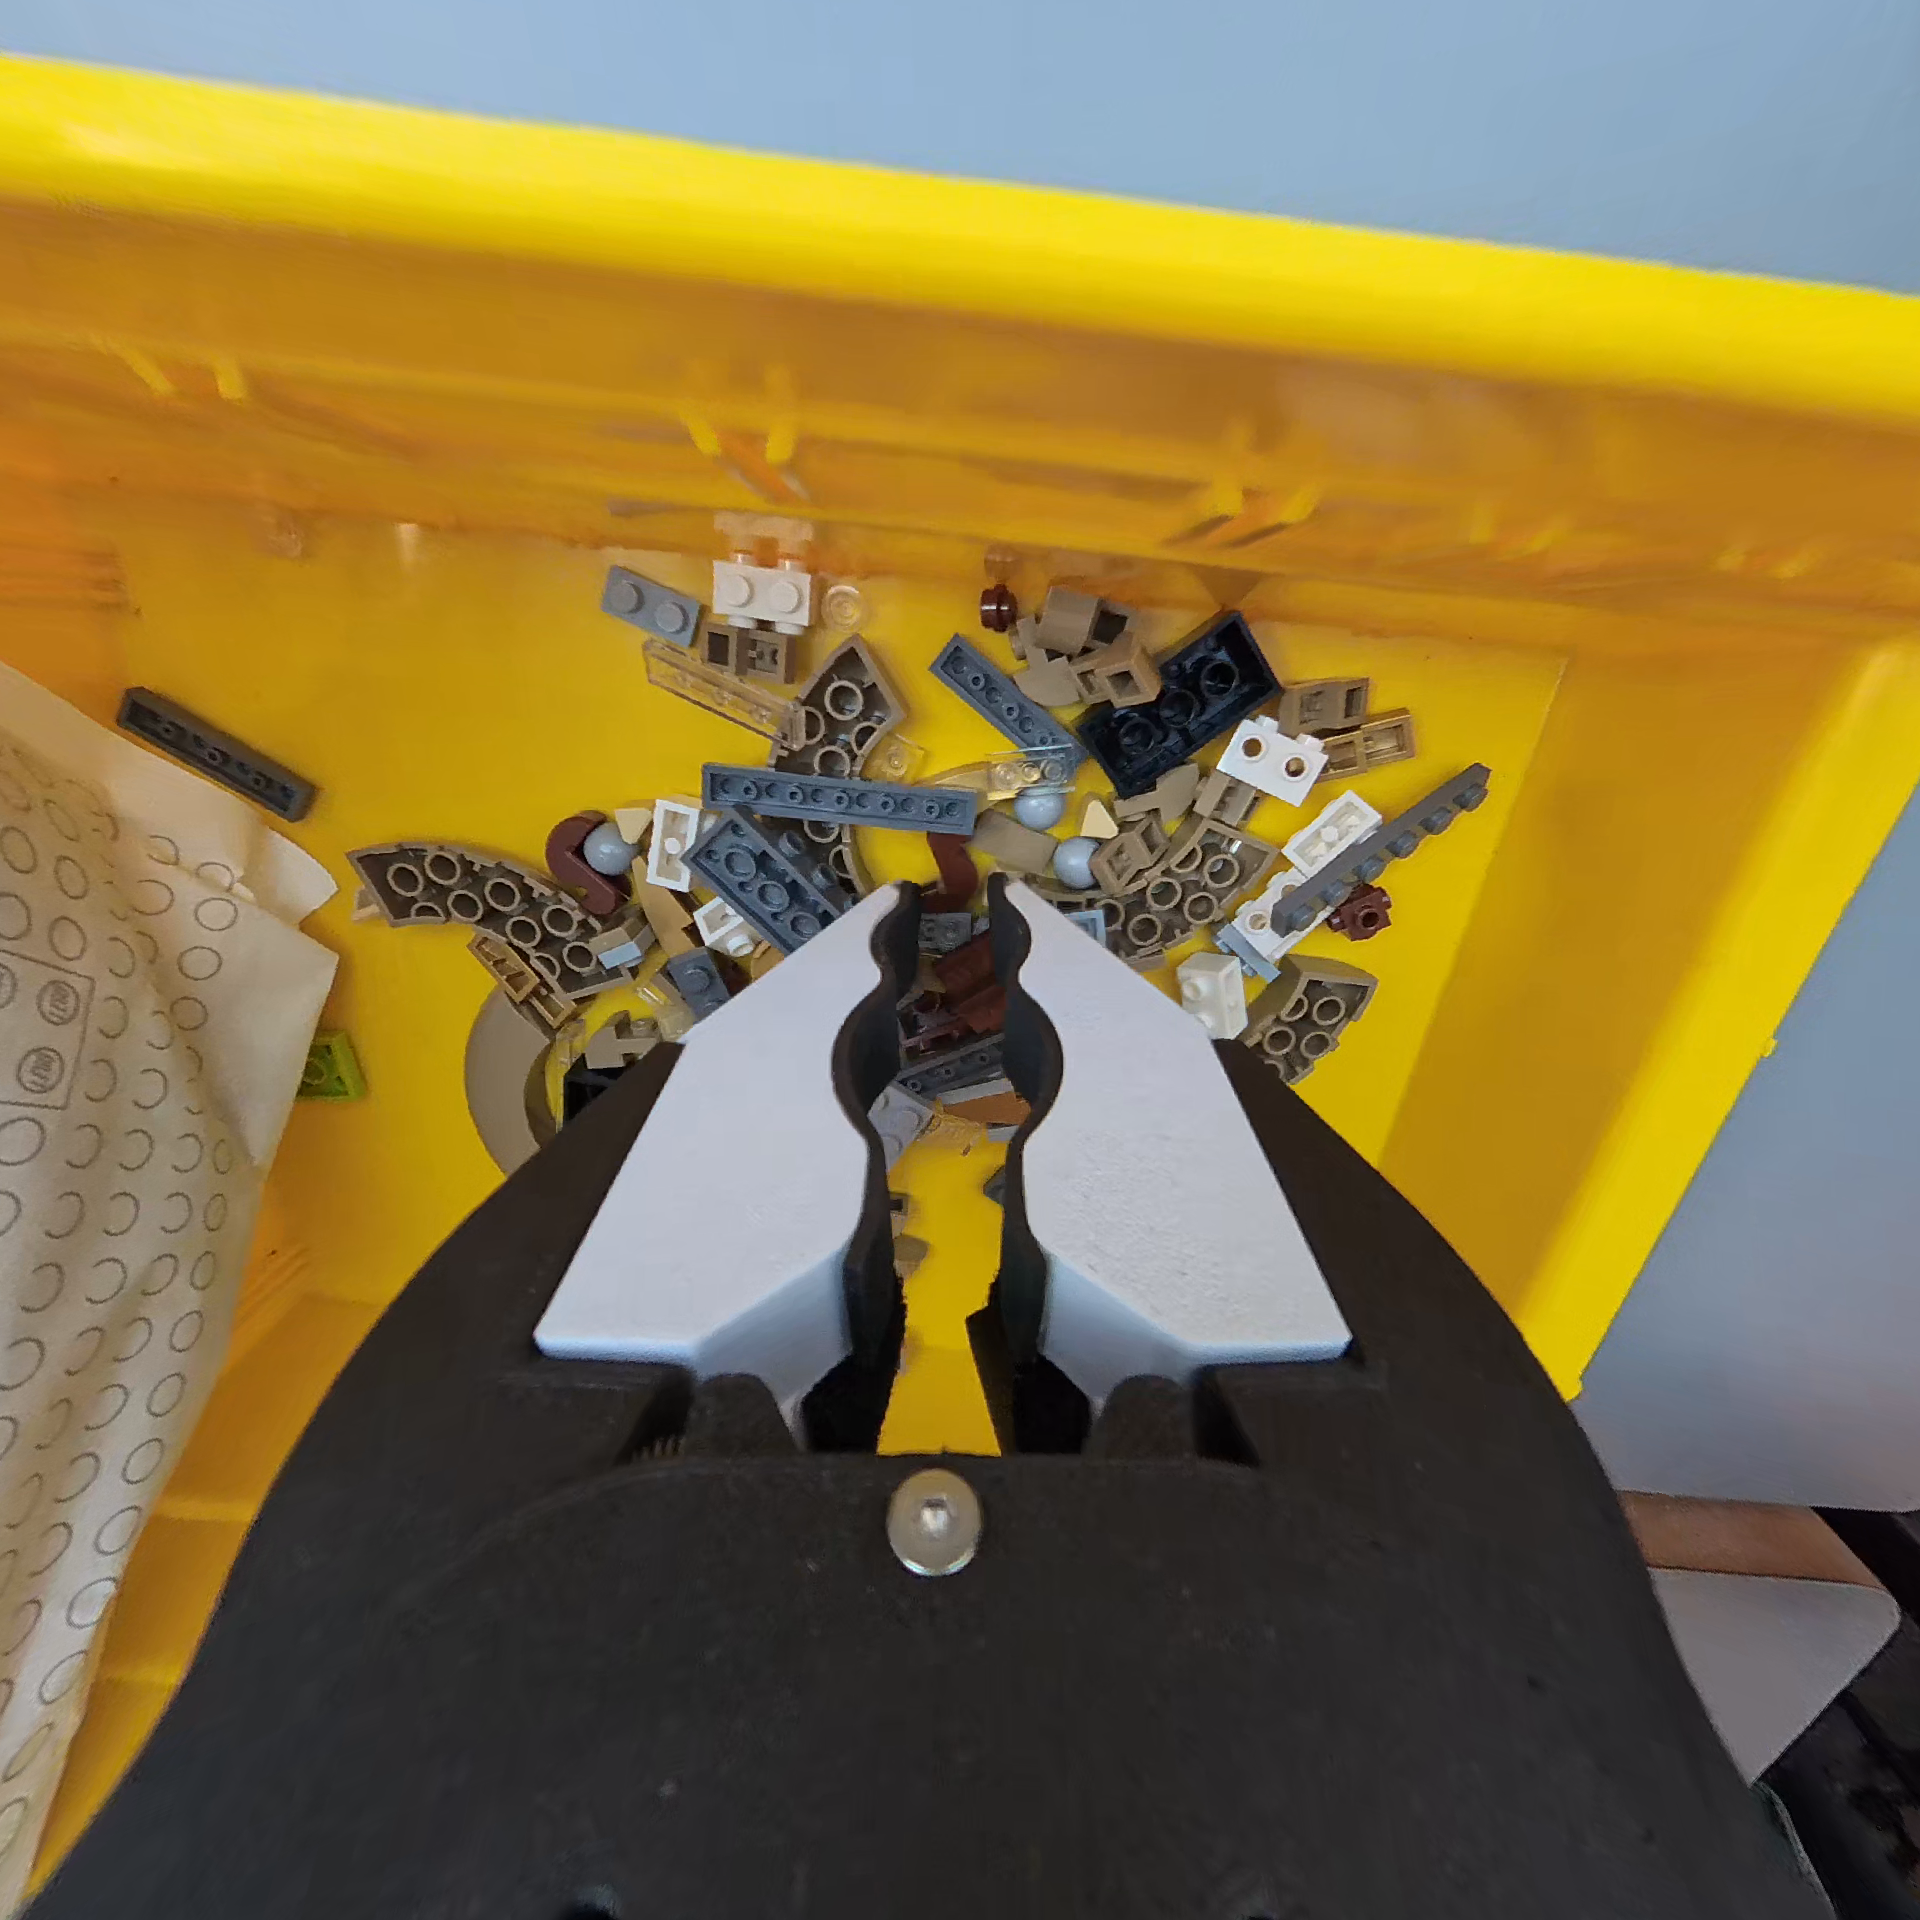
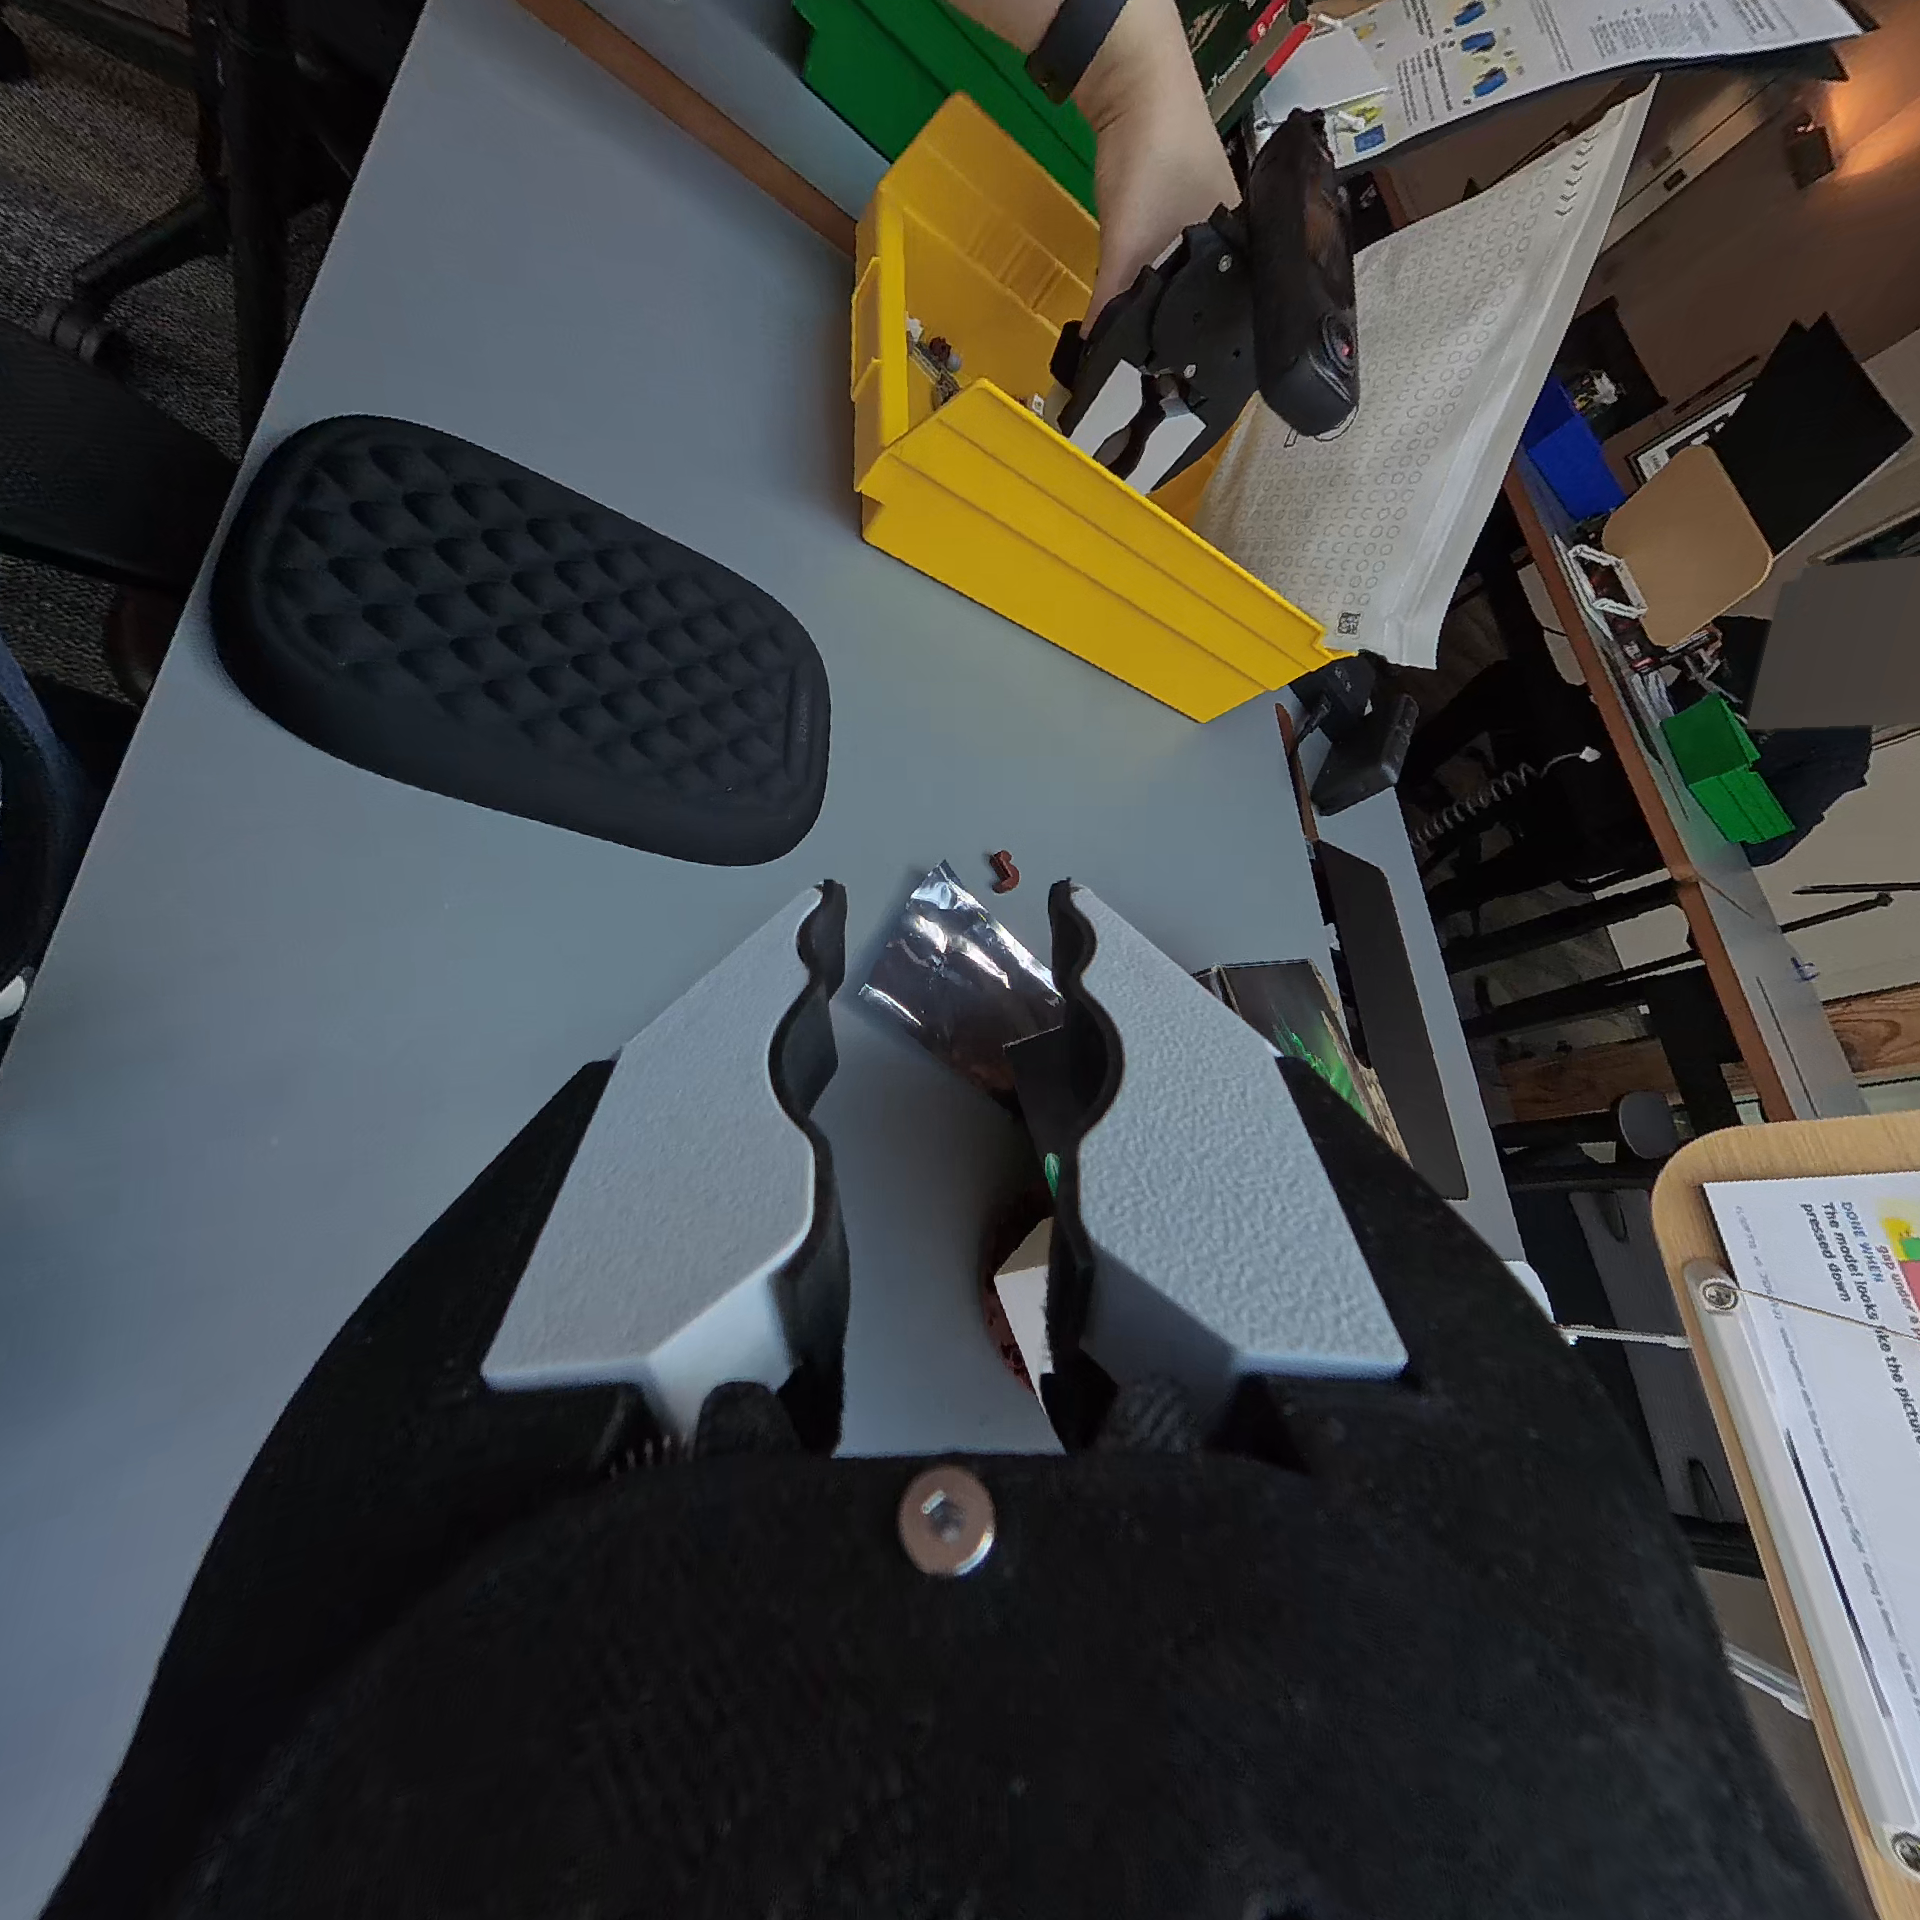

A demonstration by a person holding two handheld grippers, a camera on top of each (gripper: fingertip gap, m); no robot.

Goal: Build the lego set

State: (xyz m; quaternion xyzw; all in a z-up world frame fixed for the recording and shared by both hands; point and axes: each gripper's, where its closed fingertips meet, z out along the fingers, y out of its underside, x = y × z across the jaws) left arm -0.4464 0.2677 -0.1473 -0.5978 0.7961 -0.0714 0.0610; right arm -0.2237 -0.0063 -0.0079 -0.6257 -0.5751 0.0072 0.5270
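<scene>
Left gripper is inside the yellow bin, tips down at the pile of bricks. Jaws stand at a narrow gap; tips sit just over a curved brown piece, but whether they touch or pinch it cannot be told. The pile holds grey plates, tan curved plates, white bricks, a dark blue brick on its far right, and some clear parts. A long grey plate lies across the middle, just beyond the tips. One dark plate lies apart at the left, near a paper bag printed with circles that leans into the bin's left side.

Right gripper hangs over the grey table, jaws moderately open, holding nothing. Between its fingers on the table lies a shiny foil wrapper. A small brown piece sits just beyond the wrapper, apart from both tips. A black padded rest lies to the far left. The bin stands farther off, far right, with a hand holding the left gripper in it.
</scene>
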